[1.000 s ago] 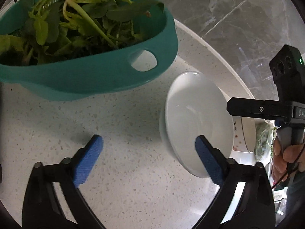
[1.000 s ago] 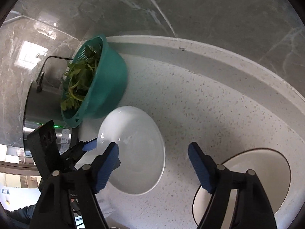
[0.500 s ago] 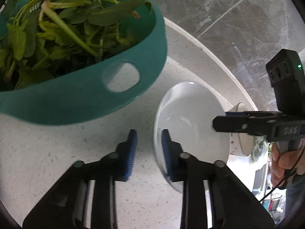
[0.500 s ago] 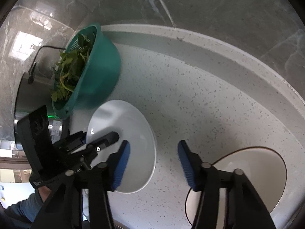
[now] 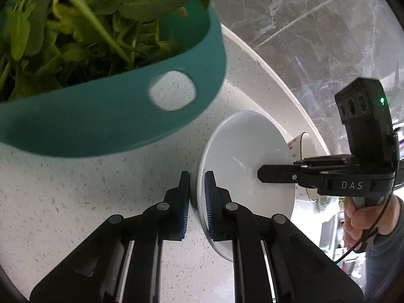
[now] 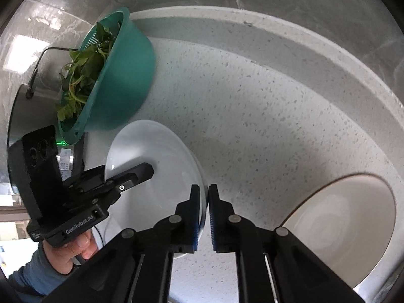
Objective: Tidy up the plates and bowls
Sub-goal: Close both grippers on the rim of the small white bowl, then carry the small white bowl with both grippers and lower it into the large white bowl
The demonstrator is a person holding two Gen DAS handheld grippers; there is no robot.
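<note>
Speckled white stone forms the table (image 6: 252, 116), with a raised curved lip at the back and grey veined marble wall behind it. One white glazed bowl (image 5: 242, 166) sits on it, and both grippers hold it by the rim: the left gripper (image 5: 197, 202) has its blue ribbed fingers still closing with the near rim pinched between them, one finger inside and one outside; the right gripper (image 6: 205, 210) is clenched on the opposite rim the same way. Each gripper's black body blocks the bowl's lower edge in its own view. Beyond the left fingers stands one teal plastic colander (image 5: 101, 116) with an oval handle hole, heaped with leafy greens (image 5: 75, 32); its left side is cut off. To the right of the right fingers lies one cream plate (image 6: 348, 229) with a dark rim, partly cropped. A steel pot (image 6: 22, 116) behind the colander is mostly hidden, and a cup (image 5: 303, 144) past the bowl is hard to make out.
</note>
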